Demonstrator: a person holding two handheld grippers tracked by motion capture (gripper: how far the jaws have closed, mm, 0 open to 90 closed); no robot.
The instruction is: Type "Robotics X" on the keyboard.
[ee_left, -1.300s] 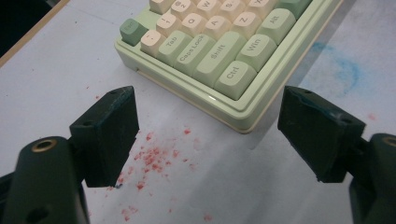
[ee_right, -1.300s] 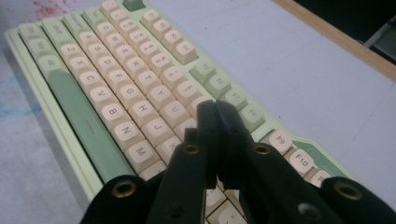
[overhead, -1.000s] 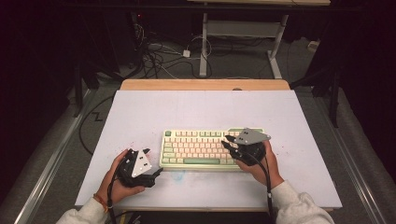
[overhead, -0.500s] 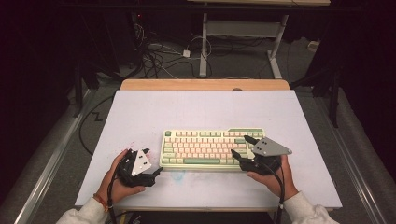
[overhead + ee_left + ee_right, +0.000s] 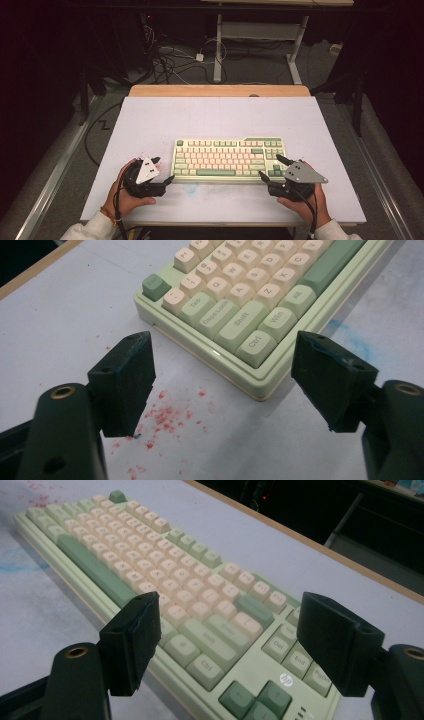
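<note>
The keyboard [image 5: 230, 160] lay flat on the white tabletop [image 5: 220, 120], a little toward the person's side and near the middle. It was pale green, with cream keys and some darker green keys.

The left tongs [image 5: 164, 169] were held in the left hand [image 5: 127, 187], just beside the keyboard's left end. Their jaws stood wide apart and grasped nothing. In the left gripper view, the left tongs [image 5: 222, 372] pointed at the near left corner of the keyboard [image 5: 260, 295], and the corner with the Ctrl key sat between the two jaws but apart from them. Small red specks [image 5: 167, 415] were on the tabletop [image 5: 65, 315] under the left jaw, and a faint blue smear [image 5: 350, 337] showed beside the keyboard's front edge.

The right tongs [image 5: 270, 167] were held in the right hand [image 5: 305, 202] at the keyboard's right end. They were also released, with the jaws far apart and empty. In the right gripper view, the right tongs [image 5: 227, 640] looked along the keyboard [image 5: 150, 570] from its right side, low over the arrow keys. I could not tell if a jaw touched the keyboard there.
</note>
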